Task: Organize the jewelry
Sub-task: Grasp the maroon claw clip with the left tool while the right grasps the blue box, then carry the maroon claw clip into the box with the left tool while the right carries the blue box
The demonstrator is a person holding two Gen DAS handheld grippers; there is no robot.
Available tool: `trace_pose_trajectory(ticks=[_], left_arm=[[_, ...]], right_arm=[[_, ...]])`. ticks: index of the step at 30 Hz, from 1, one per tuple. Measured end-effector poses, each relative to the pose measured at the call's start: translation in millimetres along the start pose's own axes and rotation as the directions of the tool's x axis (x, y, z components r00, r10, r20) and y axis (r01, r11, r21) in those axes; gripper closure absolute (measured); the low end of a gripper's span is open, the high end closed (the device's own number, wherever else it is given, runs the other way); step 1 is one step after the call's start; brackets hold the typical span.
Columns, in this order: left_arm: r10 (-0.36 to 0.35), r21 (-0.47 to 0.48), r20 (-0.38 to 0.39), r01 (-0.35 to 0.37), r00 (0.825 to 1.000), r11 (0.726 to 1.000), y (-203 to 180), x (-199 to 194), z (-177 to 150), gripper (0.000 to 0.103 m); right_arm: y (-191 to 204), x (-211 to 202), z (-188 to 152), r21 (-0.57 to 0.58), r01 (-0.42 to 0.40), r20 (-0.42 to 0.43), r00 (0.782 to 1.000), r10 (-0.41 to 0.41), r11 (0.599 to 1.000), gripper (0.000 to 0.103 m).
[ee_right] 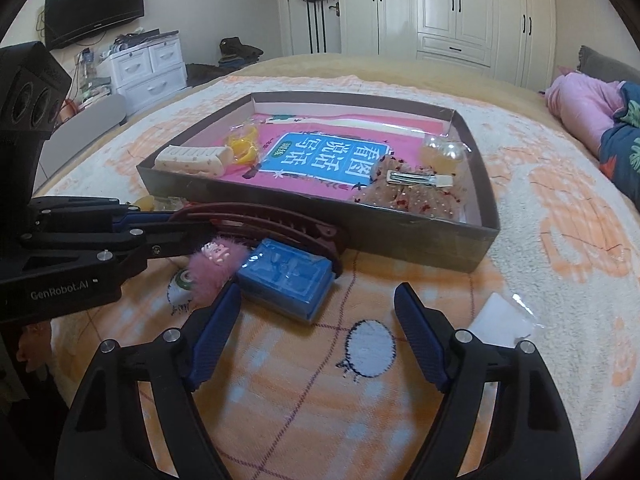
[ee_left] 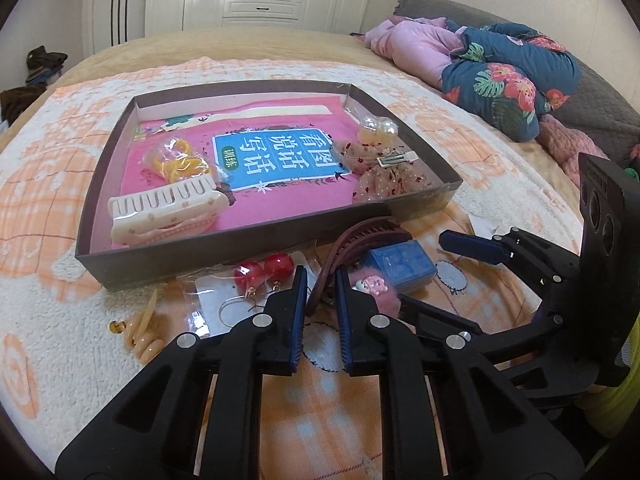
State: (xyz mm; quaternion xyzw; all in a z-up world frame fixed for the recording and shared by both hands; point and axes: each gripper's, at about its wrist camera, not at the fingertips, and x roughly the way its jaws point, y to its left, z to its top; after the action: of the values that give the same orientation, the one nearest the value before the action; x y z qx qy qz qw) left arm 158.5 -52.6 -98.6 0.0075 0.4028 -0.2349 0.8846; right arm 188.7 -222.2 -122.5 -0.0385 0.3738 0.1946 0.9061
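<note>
Gripping the curved, ribbed maroon hair claw (ee_left: 352, 248) between ridged blue pads, my left gripper (ee_left: 320, 280) has its jaws nearly together around the glossy plastic, just outside the shallow cardboard tray (ee_left: 192, 258). My right gripper (ee_right: 316, 300) hangs with jaws spread wide and holds nothing, above the fuzzy peach-checked blanket (ee_right: 320, 400). A boxy translucent blue case (ee_right: 286, 274) and a fluffy pink clip (ee_right: 214, 264) lie beside the claw. Inside the tray rest a cream toothed claw (ee_left: 160, 212) and a dotted gauze bow (ee_left: 390, 172).
</note>
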Motion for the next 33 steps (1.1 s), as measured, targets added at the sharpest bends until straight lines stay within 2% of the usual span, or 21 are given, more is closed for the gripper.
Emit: trace_pose_trajectory(ticks=[4,6,10,17,33], left_arm=[[0.003,0.004,0.007,-0.003,1.000,1.000,-0.4,-2.6,0.7,0.096],[0.005,0.009,0.013,-0.005,1.000,1.000,-0.9,-4.6,1.0,0.097],[0.000,0.009,0.025,0.000,1.000,1.000,-1.4,-8.0,1.7,0.098],[-0.009,0.009,0.040,0.008,0.999,1.000,-2.2,-12.1,2.1,0.100],[-0.020,0.005,0.102,0.020,0.995,1.000,-3.9,-34.6,4.5,0.101]], right_arm=[[4.2,4.2,1.7,-0.003,-0.009,-0.006,1.000,0.009,1.000,0.029],[6.8,5.3,2.1,-0.008,-0.014,-0.009,1.000,0.014,1.000,0.034],[10.3,10.2,2.4,-0.005,-0.033,-0.027,0.999,0.033,0.999,0.052],[10.3,4.2,-0.5,0.012,-0.026,-0.019,0.999,0.026,1.000,0.052],[-22.4,-46.8,-6.7,0.100,0.041,0.060,0.997,-0.047,0.994,0.052]])
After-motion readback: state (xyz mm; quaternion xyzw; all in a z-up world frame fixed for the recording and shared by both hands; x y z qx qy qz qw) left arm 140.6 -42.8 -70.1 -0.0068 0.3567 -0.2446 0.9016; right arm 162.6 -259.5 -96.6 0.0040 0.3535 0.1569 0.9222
